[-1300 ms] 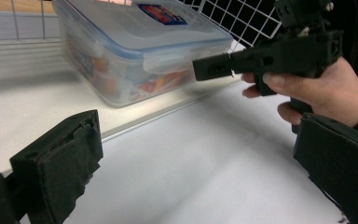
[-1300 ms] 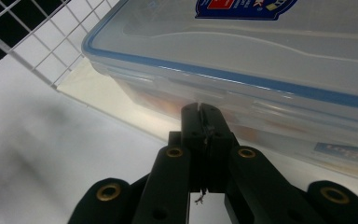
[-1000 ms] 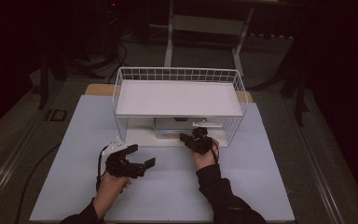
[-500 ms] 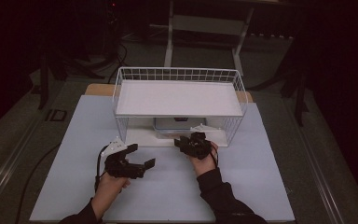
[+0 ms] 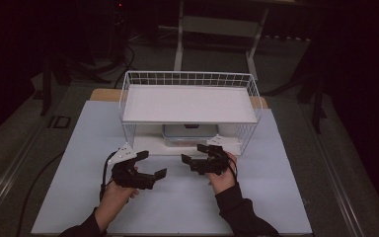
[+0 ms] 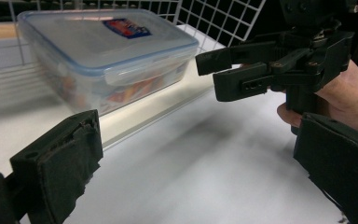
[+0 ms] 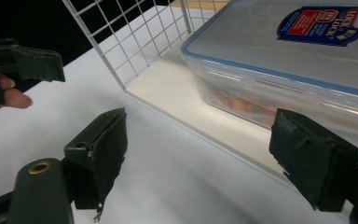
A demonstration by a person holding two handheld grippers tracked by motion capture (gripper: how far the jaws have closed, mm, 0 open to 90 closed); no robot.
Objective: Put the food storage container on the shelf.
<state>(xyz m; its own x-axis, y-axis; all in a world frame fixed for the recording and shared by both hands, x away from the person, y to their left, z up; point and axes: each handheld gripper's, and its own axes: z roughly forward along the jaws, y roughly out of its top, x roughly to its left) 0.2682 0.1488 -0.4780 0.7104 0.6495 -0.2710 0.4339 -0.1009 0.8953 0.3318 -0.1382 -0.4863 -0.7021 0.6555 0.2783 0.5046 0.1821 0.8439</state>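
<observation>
under the wire rack's shelf sits the lidded food box, long axis crosswise, just ahead of the right gripper, nearer than the left gripper, jaws just opened wide, both empty.

White table bearing a wire shelf rack, clear lidded box seemingly beneath.

Shelf hides most of the container.
</observation>
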